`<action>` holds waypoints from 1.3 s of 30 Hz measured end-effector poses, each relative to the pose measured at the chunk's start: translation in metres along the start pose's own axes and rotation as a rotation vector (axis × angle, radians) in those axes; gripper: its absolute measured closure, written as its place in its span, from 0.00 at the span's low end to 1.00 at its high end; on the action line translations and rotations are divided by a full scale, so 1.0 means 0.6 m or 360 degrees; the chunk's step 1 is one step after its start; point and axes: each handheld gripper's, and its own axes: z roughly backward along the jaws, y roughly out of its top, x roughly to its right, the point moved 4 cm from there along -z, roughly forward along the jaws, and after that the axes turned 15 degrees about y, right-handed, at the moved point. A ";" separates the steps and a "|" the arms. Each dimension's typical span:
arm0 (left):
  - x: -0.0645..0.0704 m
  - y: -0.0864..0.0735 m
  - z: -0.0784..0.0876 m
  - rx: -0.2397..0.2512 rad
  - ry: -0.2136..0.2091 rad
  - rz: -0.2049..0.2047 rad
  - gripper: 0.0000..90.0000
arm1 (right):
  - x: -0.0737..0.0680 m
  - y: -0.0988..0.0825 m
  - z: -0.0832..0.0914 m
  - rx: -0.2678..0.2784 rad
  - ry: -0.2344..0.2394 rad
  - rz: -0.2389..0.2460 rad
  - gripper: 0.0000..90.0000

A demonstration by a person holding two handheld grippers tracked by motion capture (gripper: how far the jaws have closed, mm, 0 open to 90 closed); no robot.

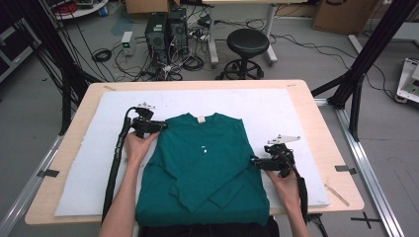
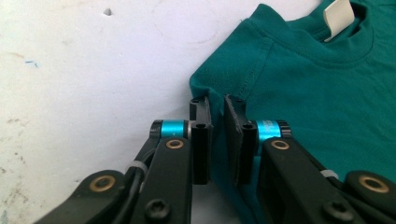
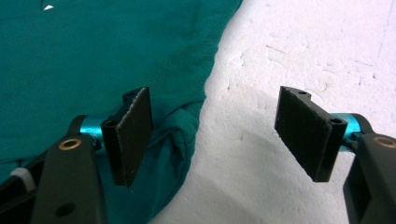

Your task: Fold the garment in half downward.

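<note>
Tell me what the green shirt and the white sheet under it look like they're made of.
The green shirt: likely soft matte cotton knit, going by its ribbed collar, stitched seams and limp folds. The white sheet: probably rigid foam board, with a grainy, dented, scuffed matte surface.

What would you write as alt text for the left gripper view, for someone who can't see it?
The left gripper has its two black jaws nearly shut on the shoulder edge of a teal T-shirt, which lies flat on a white foam mat. The shirt's collar and its white neck label show at the top right.
</note>
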 end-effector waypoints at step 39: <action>0.002 -0.003 0.001 0.0026 0.0023 -0.0026 0.94 | 0.090 0.170 -0.103 -0.0079 0.0083 -0.0076 0.38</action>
